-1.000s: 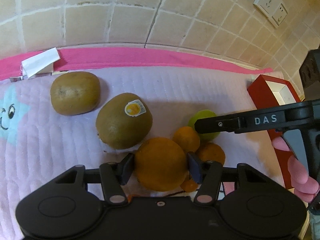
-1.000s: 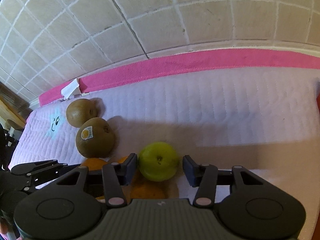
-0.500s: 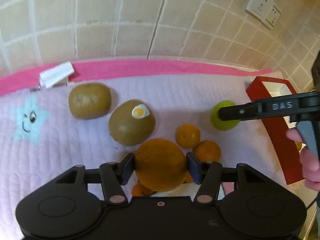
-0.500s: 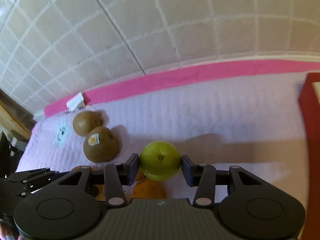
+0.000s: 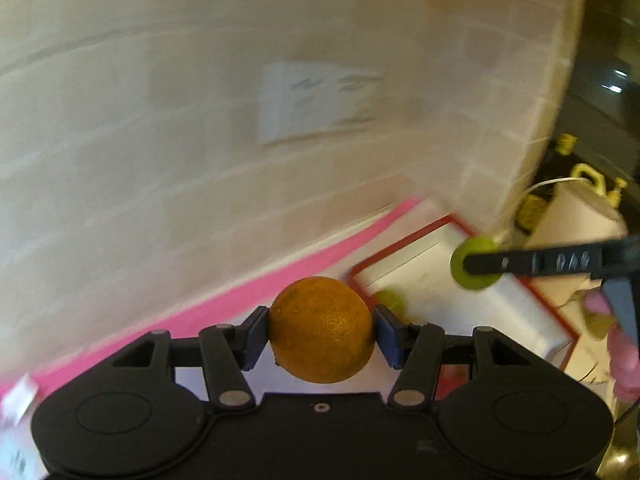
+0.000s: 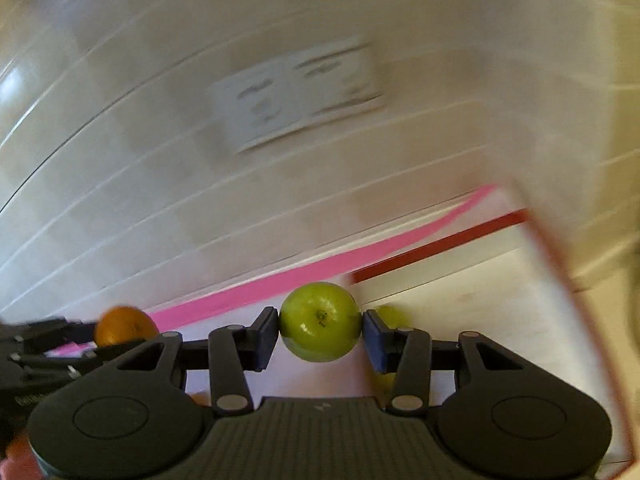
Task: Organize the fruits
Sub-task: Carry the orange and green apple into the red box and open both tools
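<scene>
Tiled wall fills most of both views, badly smeared, with a white socket plate on it and a pink mat edge along the foot. Below, to the right: red-rimmed white box, one small green fruit already lying inside.

Left gripper clamped about half wide on the orange, carried clear of the mat just short of the box's near corner. Right gripper closed narrower on the green apple, over the box's near end.

For a clean placement, probably best: bring each fruit over bare box floor, keep apart from the fruit lying there, lower until nearly touching, only then release, one side at a time so the two tools do not knock.

Against a second ago: both fruits then down among kiwis and small oranges on the mat, box only at the edge of view; now both lifted and swung toward the box, kiwis gone from sight, grips unchanged.
</scene>
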